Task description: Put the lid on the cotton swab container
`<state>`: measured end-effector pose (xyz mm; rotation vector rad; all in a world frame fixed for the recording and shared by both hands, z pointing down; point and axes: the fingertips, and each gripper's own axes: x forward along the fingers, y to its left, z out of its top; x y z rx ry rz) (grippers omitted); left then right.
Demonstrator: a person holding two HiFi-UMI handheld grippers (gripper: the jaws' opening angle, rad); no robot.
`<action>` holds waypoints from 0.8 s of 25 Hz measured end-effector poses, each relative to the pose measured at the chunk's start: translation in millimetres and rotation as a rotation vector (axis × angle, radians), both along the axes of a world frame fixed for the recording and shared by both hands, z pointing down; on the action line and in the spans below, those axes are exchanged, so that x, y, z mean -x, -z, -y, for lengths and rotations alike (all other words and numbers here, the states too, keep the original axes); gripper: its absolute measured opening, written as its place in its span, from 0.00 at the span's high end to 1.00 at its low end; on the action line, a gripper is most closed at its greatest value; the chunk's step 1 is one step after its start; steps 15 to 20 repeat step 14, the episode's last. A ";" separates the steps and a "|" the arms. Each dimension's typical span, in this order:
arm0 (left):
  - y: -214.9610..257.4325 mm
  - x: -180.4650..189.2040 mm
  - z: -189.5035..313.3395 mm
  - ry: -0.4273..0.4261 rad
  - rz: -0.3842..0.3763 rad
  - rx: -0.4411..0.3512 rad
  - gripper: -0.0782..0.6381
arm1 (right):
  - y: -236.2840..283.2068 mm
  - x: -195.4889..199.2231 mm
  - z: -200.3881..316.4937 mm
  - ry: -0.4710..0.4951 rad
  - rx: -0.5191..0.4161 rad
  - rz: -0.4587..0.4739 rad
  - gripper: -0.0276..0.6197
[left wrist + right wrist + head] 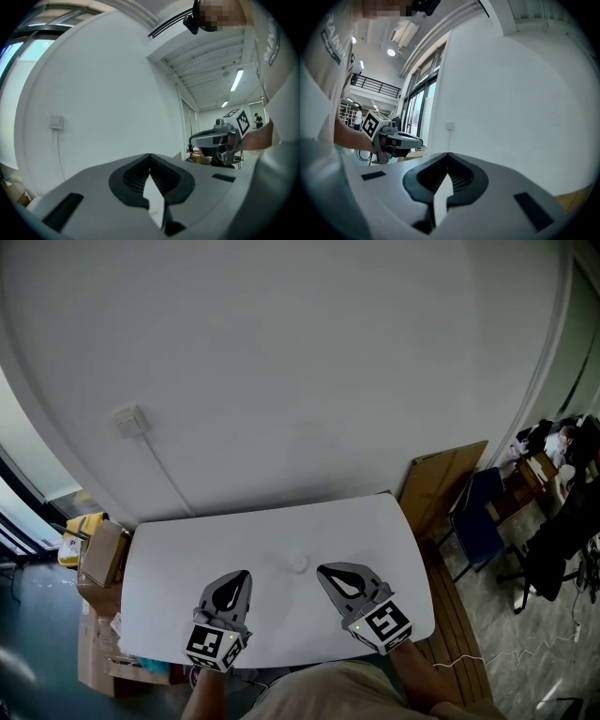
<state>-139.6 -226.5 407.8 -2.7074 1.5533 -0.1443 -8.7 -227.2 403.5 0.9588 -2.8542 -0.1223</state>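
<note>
**A:** How do the fingers [130, 178] of the left gripper [150, 155] stand?

**B:** Their tips are pressed together and nothing is caught between them. Only a sliver of white shows through the gap behind the tips.

**A:** And the right gripper [448, 153]?

**B:** It's the same. The tips meet and it holds nothing. In the head view both grippers hover over the near edge of the table, side by side and apart from each other.

**A:** What's around them, biggest first?

**B:** A plain white wall [309, 362] fills the far side. In front of it is the white table [187, 549], rounded at its corners. A wooden board [441, 484] stands by its far right corner, with a blue chair [480, 512] beside that. Cardboard boxes [103, 554] sit on the floor to the left. On the wall is a small switch plate [130, 420], and a cable [169, 479] runs down from it toward the table.

**A:** And the task's thing?

**B:** One small round white thing [298, 564] lies on the table, between the two grippers' tips and just beyond them. It touches neither. It's too small to tell whether it's the lid or the container.
</note>
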 end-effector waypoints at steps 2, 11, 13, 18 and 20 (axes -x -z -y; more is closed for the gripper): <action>-1.6 -1.1 -0.8 -0.002 0.005 0.003 0.87 | -1.1 -0.1 0.2 -0.002 0.007 0.002 0.94; -9.5 -2.8 -2.2 -0.012 -0.014 0.024 0.87 | -5.6 3.4 1.8 -0.003 0.021 -0.002 0.94; -9.5 -2.4 -1.7 -0.012 -0.011 0.023 0.87 | -6.6 5.2 1.7 0.005 0.021 -0.006 0.94; -9.4 -2.2 -1.4 -0.011 -0.008 0.022 0.87 | -7.2 6.0 1.6 0.009 0.021 -0.008 0.94; -9.4 -2.2 -1.4 -0.011 -0.008 0.022 0.87 | -7.2 6.0 1.6 0.009 0.021 -0.008 0.94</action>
